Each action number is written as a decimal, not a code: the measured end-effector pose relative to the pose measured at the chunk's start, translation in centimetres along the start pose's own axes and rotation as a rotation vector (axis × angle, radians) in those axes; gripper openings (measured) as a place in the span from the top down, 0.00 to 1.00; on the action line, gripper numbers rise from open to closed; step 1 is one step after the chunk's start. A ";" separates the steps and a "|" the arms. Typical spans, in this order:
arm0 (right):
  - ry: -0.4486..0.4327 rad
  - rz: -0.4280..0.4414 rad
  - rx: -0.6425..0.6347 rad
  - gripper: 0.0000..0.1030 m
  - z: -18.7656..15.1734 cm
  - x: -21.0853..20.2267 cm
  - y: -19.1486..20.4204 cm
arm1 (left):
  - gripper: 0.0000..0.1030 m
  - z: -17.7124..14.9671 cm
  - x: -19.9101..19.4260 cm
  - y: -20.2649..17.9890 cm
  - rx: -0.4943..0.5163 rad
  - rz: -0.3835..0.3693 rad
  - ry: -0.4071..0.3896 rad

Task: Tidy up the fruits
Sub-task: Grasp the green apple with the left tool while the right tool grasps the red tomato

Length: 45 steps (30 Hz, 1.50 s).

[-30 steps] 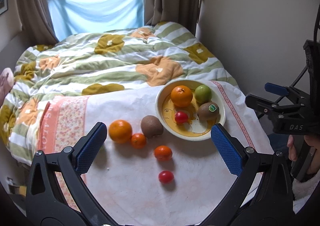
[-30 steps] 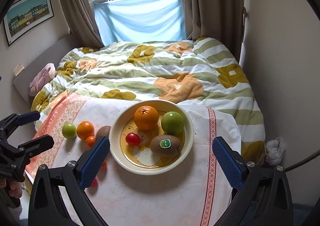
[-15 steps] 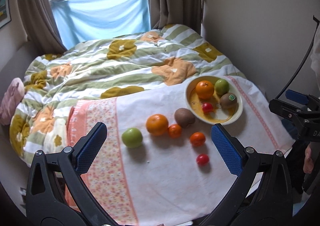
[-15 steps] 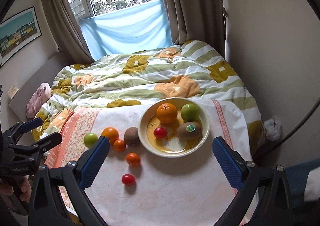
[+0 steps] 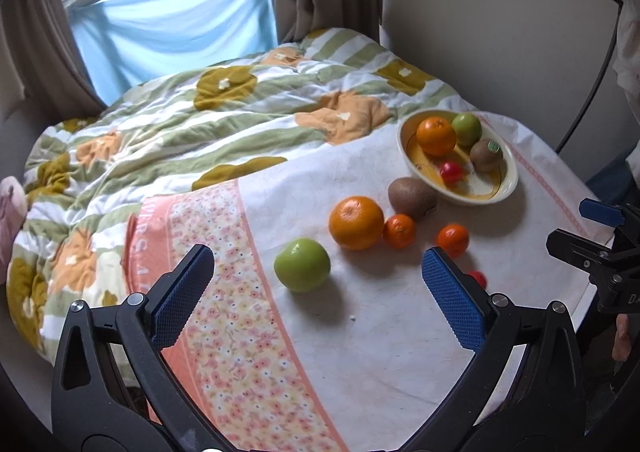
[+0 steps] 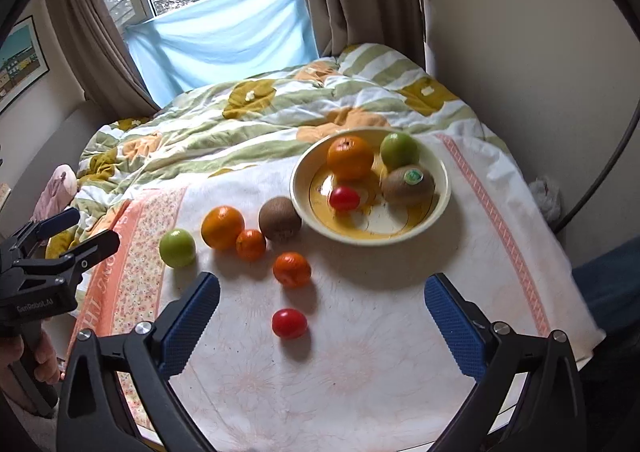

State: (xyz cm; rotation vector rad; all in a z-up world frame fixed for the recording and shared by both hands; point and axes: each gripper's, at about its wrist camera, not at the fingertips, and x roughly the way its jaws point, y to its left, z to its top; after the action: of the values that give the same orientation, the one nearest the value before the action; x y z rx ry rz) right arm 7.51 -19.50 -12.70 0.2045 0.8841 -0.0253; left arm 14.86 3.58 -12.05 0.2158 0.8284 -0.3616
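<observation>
A cream bowl [image 6: 440, 188] on the white cloth holds an orange [image 6: 350, 157], a green apple [image 6: 399, 150], a stickered kiwi [image 6: 407, 185] and a red tomato [image 6: 343, 198]. Loose fruit lies left of it: a green apple [image 5: 302, 264], a big orange [image 5: 356, 222], two small mandarins [image 5: 399, 230] [image 5: 452, 240], a kiwi [image 5: 412, 193] and a red tomato [image 6: 289, 323]. My left gripper [image 5: 318, 294] is open, hovering just before the loose apple. My right gripper [image 6: 322, 326] is open above the loose tomato.
The cloth [image 6: 360, 372] covers a small table with a floral orange band [image 5: 240, 332] on the left. A quilted bed [image 5: 200, 124] lies behind, a wall at the right, window and curtains at the back. A hand [image 6: 36, 356] holds the left gripper.
Both grippers have pulled back and swung left, so the loose fruit now shows in full. The left view has closed in on the green apple. No fruit has moved.
</observation>
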 end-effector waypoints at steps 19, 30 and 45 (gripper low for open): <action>0.113 -0.053 0.010 0.05 -4.1 7.0 1.9 | 0.21 -2.8 10.6 1.1 0.121 -0.079 0.130; 0.125 -0.071 -0.014 0.09 -4.6 7.6 2.6 | 0.31 -3.2 11.1 1.3 0.120 -0.086 0.130; 0.162 -0.069 -0.015 0.29 -5.0 8.8 3.0 | 0.42 -3.0 11.0 2.4 0.087 -0.102 0.143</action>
State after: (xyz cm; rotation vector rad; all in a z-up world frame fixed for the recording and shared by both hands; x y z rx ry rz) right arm 9.58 -15.02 -22.09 0.1632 1.0525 -0.0665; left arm 20.60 4.23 -22.22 0.2836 0.9679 -0.4831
